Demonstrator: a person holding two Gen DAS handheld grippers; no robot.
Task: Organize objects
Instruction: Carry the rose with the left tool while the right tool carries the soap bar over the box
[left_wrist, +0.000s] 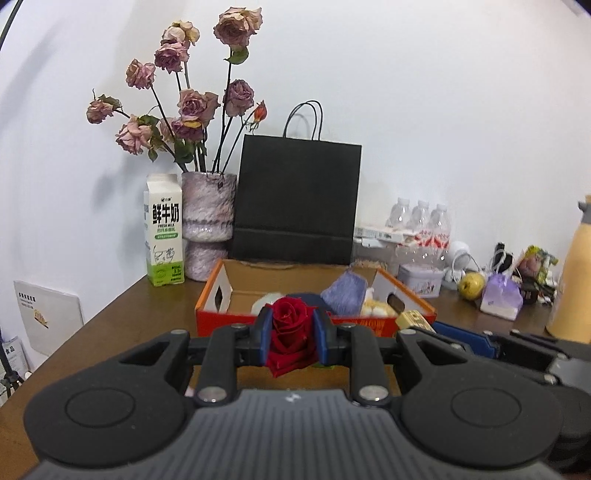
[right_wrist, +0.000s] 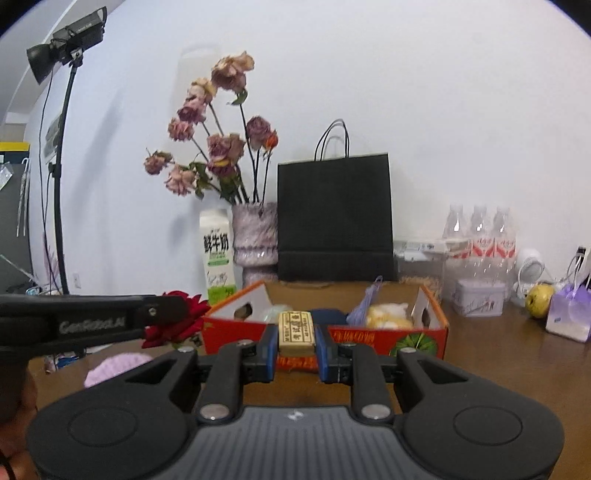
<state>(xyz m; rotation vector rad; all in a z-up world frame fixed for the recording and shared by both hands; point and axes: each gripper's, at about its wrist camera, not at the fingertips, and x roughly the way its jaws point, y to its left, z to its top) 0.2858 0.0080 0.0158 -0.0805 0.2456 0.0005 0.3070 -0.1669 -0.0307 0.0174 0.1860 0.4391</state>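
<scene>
Left hand-held gripper (left_wrist: 291, 332) pinches rose (left_wrist: 290, 325); right hand-held gripper (right_wrist: 296, 341) pinches block (right_wrist: 296, 328). Clear box (right_wrist: 424, 334) wall, lower into gaps, release gently.

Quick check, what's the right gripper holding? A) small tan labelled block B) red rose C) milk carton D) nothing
A: in the right wrist view the right gripper has its fingers closed on the tan block, in front of the orange box; the red rose sits in the left gripper.
</scene>
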